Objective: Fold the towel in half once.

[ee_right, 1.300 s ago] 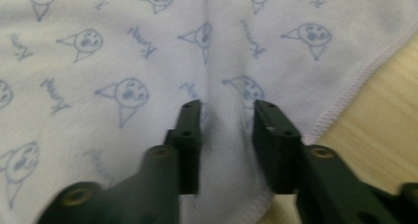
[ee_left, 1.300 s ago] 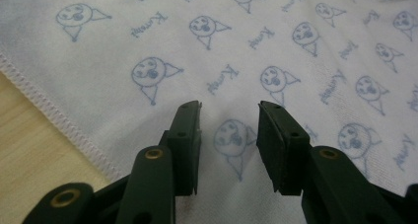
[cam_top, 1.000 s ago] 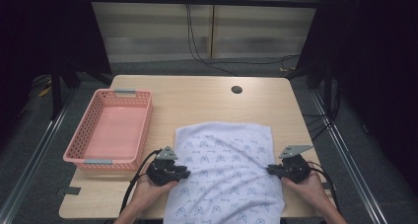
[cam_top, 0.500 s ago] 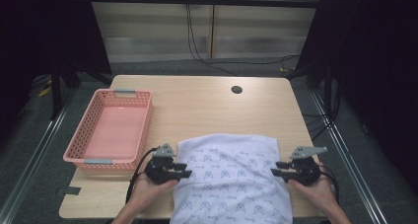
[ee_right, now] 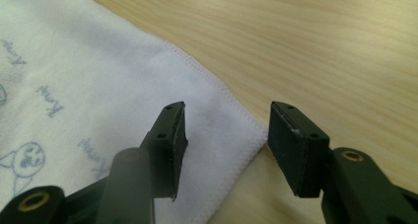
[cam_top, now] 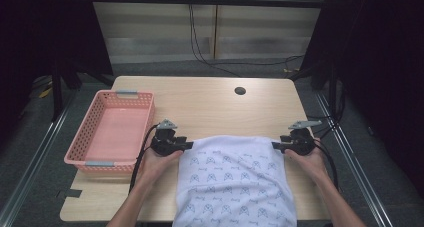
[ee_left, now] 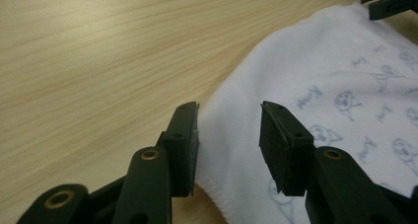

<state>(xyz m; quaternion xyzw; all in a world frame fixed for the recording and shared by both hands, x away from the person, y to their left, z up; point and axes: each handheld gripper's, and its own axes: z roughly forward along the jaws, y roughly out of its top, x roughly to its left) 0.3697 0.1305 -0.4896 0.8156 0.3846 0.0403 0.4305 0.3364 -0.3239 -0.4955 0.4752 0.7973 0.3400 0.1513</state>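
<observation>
Text: cloth [ee_left: 345,110] carries repeated small blue script words beside printed cartoon figures; letters too blurred and small to read | table: no markings legible | basket: no label legible | grippers: no brand or number legible

Worktop [cam_top: 210,99] seen from above, facing forward; towel [ee_left: 315,86] corners viewed close along jaws, shared with high view.

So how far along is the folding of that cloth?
The white printed cloth already lies doubled, its fold toward the table's far side. The left gripper and right gripper sit open at its two far corners. Probably more folds remain, then perhaps the pink basket.
</observation>
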